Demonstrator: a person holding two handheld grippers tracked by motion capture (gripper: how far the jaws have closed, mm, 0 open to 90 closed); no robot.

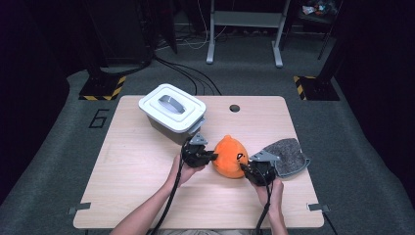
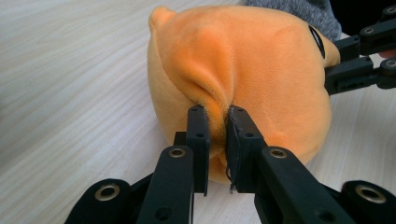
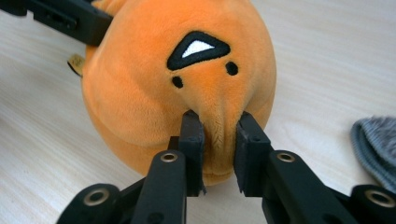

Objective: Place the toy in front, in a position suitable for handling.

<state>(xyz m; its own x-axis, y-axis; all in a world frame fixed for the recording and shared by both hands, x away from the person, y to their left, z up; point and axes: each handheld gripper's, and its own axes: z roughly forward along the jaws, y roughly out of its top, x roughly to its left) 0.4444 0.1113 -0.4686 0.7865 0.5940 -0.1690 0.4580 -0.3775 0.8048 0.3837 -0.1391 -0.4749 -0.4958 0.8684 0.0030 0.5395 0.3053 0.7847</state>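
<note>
An orange plush toy (image 1: 230, 156) with a black-and-white patch on its face sits on the wooden table (image 1: 147, 191), between my two grippers. My left gripper (image 1: 211, 156) comes in from the toy's left and is shut on a fold of its orange fabric (image 2: 218, 116). From the lower right, my right gripper (image 1: 244, 168) pinches a ridge of plush just below the face patch (image 3: 219, 126). The toy (image 3: 154, 84) rests on the tabletop while both jaws squeeze it. In the left gripper view the right gripper's black jaws (image 2: 359, 60) reach in behind the toy (image 2: 261, 60).
A white lidded bin (image 1: 172, 111) with a grey handle stands at the back left of the table. A grey fuzzy pad (image 1: 288, 155) lies to the right of the toy. A small round hole (image 1: 234, 108) is near the far edge.
</note>
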